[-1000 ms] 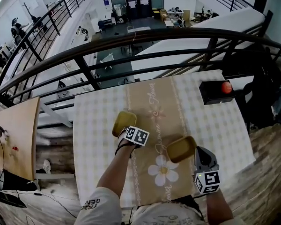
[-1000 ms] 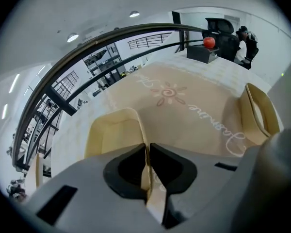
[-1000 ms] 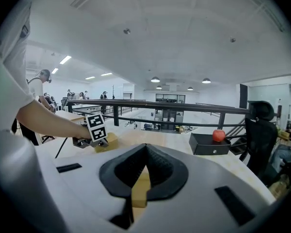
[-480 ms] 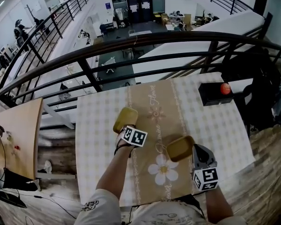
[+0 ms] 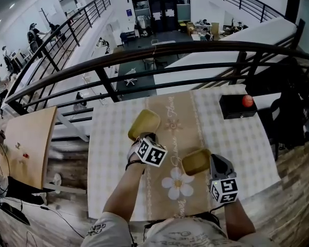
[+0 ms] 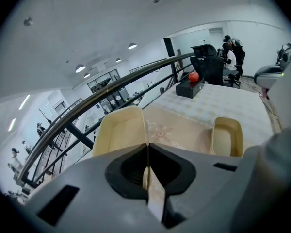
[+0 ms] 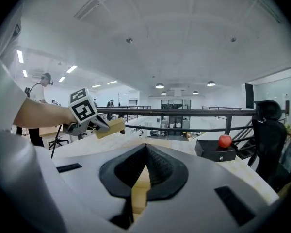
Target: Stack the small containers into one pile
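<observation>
Two small yellow containers are in play. My left gripper is shut on the rim of one yellow container and holds it up above the table; its jaws have just been closing, with the container's wall between them. The left gripper grips that wall edge-on. My right gripper is shut on the near wall of the second yellow container, low over the beige runner. In the right gripper view its jaws pinch a yellow wall, and the left gripper shows at the left.
The table carries a checked cloth and a beige runner with a flower print. A black box with a red ball stands at the far right corner. A dark railing runs past the far edge. A wooden table stands left.
My left gripper has risen off the table with its yellow container, which now looks larger and higher in the head view. The right gripper and its container have stayed put.
</observation>
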Demonstrator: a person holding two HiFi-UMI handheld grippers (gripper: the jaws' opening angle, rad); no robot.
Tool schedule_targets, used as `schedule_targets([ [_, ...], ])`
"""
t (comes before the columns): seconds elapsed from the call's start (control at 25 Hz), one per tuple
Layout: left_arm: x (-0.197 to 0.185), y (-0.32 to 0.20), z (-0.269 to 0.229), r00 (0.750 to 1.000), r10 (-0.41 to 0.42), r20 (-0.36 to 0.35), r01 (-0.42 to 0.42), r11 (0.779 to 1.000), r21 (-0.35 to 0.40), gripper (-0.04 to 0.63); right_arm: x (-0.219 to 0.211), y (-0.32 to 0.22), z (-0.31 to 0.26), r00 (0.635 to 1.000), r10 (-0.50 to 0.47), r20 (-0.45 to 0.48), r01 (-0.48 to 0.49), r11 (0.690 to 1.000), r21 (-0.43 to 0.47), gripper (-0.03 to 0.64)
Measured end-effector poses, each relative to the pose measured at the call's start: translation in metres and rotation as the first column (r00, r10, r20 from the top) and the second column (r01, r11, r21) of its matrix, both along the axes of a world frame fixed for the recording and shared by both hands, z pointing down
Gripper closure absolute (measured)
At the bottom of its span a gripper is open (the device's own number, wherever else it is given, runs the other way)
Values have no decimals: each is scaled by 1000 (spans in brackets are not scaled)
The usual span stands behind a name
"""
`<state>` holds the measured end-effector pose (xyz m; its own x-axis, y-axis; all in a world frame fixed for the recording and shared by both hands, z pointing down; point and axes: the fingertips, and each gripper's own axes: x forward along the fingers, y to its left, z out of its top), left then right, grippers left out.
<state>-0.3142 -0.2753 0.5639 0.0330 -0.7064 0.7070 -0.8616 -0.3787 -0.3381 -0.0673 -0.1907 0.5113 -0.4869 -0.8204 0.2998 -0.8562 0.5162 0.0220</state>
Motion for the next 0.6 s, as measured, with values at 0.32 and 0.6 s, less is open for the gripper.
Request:
schedule_targets([
  [0.32,105,31,-25,985,163,60,-164,986,17,574,38,-4,-6,1000,-2,9,1,1000,22,615],
  [0.6,186,50,-5,960,276,54,-275,961,-26,574,82,-3,10,1000,27,14,-27,1000,-4,615],
])
